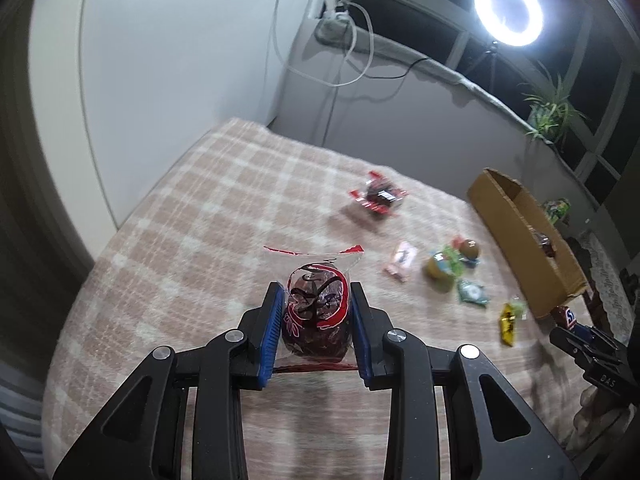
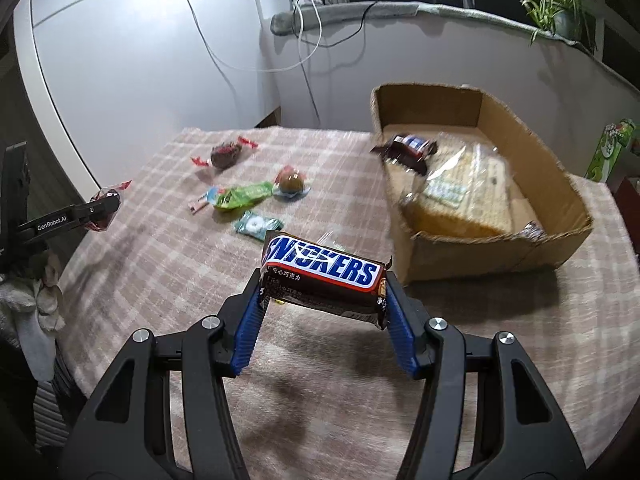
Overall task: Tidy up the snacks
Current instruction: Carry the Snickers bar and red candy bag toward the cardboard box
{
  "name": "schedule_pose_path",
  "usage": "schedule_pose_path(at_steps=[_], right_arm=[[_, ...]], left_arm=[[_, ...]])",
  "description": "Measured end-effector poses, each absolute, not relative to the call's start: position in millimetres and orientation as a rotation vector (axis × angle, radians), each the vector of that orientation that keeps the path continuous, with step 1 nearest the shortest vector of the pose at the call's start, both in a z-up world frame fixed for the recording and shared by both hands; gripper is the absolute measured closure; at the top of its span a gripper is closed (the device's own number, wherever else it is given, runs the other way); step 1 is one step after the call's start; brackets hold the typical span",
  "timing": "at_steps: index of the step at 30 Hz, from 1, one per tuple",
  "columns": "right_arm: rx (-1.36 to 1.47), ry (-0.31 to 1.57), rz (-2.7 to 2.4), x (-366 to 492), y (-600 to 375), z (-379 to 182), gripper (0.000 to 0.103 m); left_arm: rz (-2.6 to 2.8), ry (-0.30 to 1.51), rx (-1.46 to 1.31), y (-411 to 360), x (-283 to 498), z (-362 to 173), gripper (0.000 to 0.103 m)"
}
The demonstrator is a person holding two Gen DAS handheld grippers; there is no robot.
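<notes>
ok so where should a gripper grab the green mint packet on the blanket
Grip the green mint packet across its puffed middle, coming straight down from above. It lies flat on the blanket, so only the top is free, and its crimped ends are too thin to pinch. Both grippers look full now, so one must unload first.

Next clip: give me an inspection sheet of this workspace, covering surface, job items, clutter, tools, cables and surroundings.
Surface: table under a checked cloth.
Job's things: cardboard box already holding a biscuit pack and a dark bar; loose snacks on the cloth: red-ended candy, green packet, mint packet.
Clutter: nothing seen beyond the snacks.
Grippers: left tool shut on a red-wrapped chocolate; right tool shut on a Snickers bar, both clear of the cloth.
Cables: white cable and black cable hanging from the sill.
Surroundings: ring light, potted plant, dark window.
</notes>
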State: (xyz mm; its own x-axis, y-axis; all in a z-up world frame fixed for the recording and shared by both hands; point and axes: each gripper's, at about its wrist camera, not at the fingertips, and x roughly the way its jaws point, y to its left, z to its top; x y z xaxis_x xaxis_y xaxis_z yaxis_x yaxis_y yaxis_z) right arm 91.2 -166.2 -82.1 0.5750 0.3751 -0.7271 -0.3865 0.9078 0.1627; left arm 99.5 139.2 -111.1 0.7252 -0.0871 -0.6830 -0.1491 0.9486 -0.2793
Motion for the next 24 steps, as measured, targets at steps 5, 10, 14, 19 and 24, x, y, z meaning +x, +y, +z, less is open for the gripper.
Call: schedule_pose_path(at_steps=[5,10,14,19,24], right_arm=[[-0.009,0.807,0.426,93,-182,-65,0.045],[-0.010,0.782,0.398,101,-199,-53,0.045],[-0.014,0.767,0.372,110,-212,-47,0.045],[-0.016,0.754,0.344,124,-229,-41,0.045],[-0.024,0.745,0.322,137,-240,-38,0.045]], left_arm=[[-0.012,0.738,-0.323,123,104,-97,0.073],[-0.055,0.724,-0.319,105,114,-87,0.073],[-0.092,0.714,-0.303,86,126,-80,0.073],[-0.139,0.703,-0.289,64,145,-71,0.073],[-0.184,0.690,-0.267,40,162,-61,0.073]])
